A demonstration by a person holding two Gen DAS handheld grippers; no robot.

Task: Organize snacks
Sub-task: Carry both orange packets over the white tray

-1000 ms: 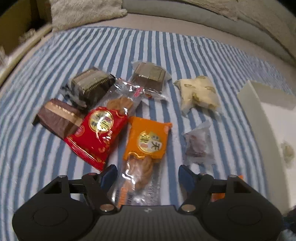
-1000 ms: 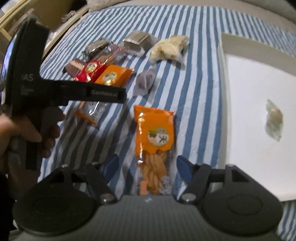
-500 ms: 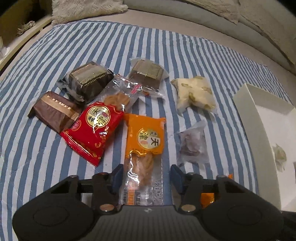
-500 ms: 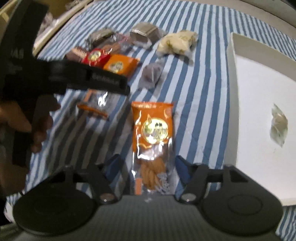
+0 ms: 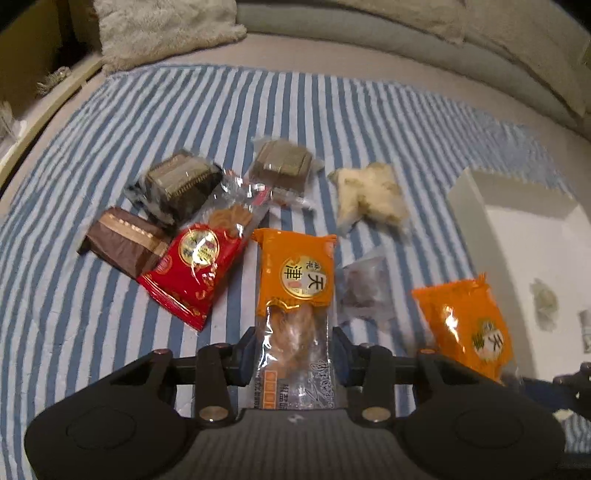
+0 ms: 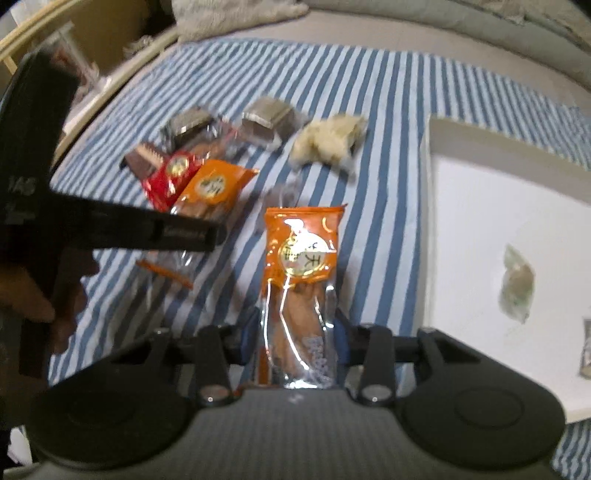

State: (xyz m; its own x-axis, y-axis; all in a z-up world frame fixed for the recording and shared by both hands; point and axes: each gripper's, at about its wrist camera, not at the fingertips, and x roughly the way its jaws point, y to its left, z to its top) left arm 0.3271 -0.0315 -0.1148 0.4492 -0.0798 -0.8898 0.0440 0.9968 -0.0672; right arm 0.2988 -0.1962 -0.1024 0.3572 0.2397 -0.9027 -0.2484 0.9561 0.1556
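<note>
My left gripper is shut on the clear lower end of an orange twisted-pastry pack on the striped cloth. My right gripper is shut on a second orange pastry pack, lifted a little off the cloth; this pack also shows at the right of the left wrist view. A white tray stands to the right with a small wrapped sweet in it. The left gripper's body crosses the left of the right wrist view.
More snacks lie on the blue-striped cloth: a red pack, a brown bar, two dark wrapped cakes, a pale nougat bag, a small clear bag. A pillow lies behind.
Both grippers have closed from open onto their orange pastry packs. The right one has raised its pack, which now shows in the left wrist view.
</note>
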